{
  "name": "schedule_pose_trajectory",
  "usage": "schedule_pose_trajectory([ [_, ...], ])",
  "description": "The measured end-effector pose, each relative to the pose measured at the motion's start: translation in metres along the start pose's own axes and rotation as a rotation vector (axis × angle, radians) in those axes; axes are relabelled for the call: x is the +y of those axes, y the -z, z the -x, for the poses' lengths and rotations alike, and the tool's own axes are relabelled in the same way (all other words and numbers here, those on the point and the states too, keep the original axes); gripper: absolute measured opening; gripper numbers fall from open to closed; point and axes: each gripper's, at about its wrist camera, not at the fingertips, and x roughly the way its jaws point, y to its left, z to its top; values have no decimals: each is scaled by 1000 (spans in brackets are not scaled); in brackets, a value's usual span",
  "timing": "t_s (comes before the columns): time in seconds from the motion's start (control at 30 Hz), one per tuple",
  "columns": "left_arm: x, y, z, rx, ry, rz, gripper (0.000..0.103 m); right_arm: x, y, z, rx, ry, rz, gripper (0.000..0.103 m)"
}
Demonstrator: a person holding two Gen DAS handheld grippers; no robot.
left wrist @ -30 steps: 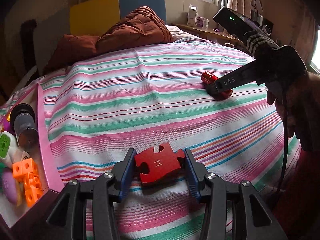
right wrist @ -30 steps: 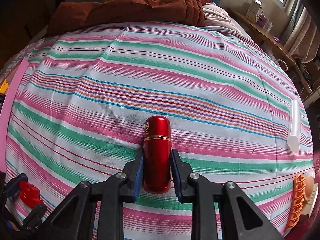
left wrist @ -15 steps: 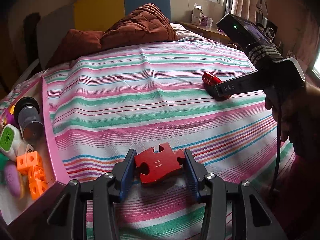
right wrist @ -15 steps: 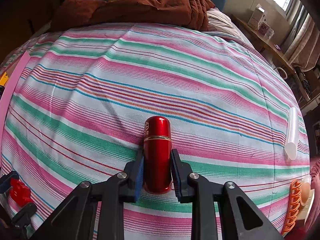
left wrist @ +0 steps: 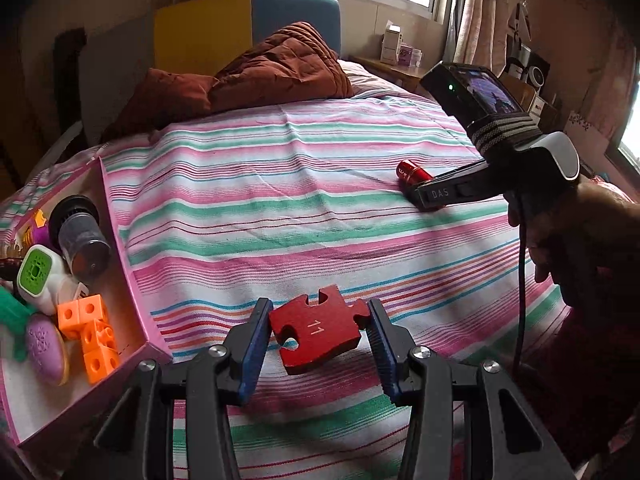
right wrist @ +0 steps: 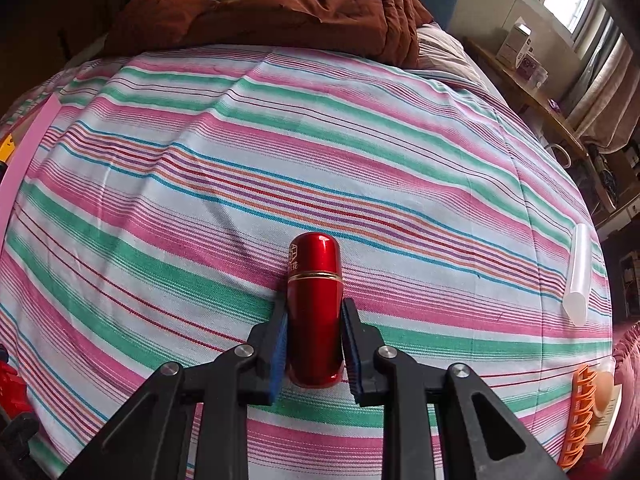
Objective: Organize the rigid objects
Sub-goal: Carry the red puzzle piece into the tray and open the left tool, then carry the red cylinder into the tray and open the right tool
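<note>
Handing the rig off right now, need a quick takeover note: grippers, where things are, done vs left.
Left gripper: shut on the red puzzle piece, held just above the striped bedspread.
Right gripper: shut on the red capsule case, low over the bedspread.
Done: pink box at left holds the orange cubes, a dark jar and other toys.
Left: both held items, the white tube, and the orange piece.

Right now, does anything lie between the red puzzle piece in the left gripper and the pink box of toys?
Nothing visible does. The left gripper holds the red wooden puzzle piece marked 11 just right of the pink cardboard box; only bare striped bedsheet lies between them. The box already holds orange cubes near that wall.
</note>
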Motion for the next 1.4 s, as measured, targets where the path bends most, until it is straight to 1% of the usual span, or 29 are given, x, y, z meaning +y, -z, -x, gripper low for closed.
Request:
schedule_pose_trajectory([
  [0.1, 7, -5, 17, -38, 1, 20, 48, 1, 0, 1, -1, 4, 4, 24],
  [0.23, 32, -7, 41, -83, -34, 83, 48, 2, 1, 1, -3, 9, 8, 24],
  [0.37, 71, -2, 56, -100, -116, 167, 48, 2, 0, 1, -4, 12, 11, 24],
  [0.53, 123, 10, 70, -105, -256, 266, 48, 4, 0, 2, -5, 21, 19, 24],
  [0.63, 151, 21, 78, -90, -331, 315, 48, 4, 0, 1, -5, 21, 20, 24],
  [0.73, 172, 34, 81, -66, -383, 355, 48, 4, 0, 1, -5, 21, 20, 24],
  [0.83, 185, 43, 79, -42, -402, 388, 48, 4, 0, 1, -6, 24, 23, 24],
  [0.97, 189, 47, 75, -30, -429, 382, 48, 4, -1, 1, -6, 24, 23, 24],
  [1.07, 192, 48, 69, -9, -419, 375, 48, 4, 0, 2, -6, 25, 25, 24],
  [1.13, 194, 48, 67, -5, -426, 379, 49, 4, 0, 2, -6, 24, 23, 24],
  [1.2, 195, 48, 64, 2, -430, 383, 53, 4, 0, 2, -6, 24, 23, 24],
  [1.4, 195, 48, 66, -15, -443, 382, 55, 4, 0, 2, -6, 25, 24, 24],
])
